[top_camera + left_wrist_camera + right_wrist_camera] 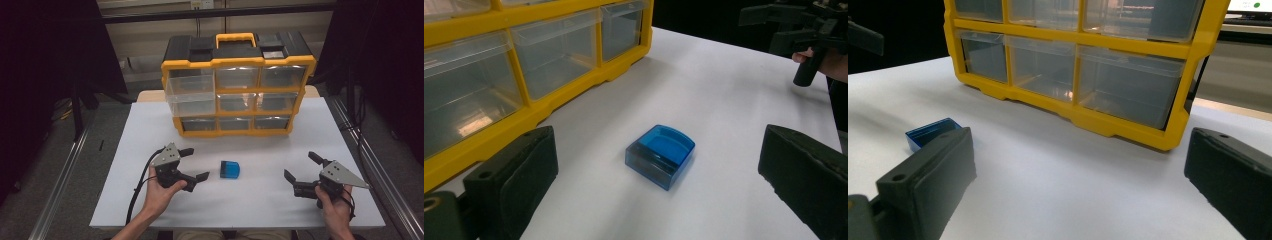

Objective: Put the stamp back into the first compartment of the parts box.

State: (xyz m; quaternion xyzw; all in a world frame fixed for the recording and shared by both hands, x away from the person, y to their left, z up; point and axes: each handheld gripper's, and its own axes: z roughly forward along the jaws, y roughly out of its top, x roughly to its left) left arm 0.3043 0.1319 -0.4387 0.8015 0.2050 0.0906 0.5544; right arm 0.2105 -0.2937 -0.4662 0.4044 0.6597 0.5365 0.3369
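Observation:
A small translucent blue box (229, 169) lies on the white table top (260, 200) between my two grippers. My left gripper (197, 163) stands open just left of it, jaws pointing at it and wide apart. In the left gripper view the blue box (660, 155) sits a short way ahead, centred between the jaws and untouched. My right gripper (300, 165) is open farther to the right, holding nothing. In the right gripper view its left jaw hides part of the blue box (928, 131).
A yellow and black organizer (239, 62) with clear drawers stands at the back of the table. Its top-left drawer (190, 82) and the drawer below (192, 103) are pulled out a little. Metal rails run along both table sides.

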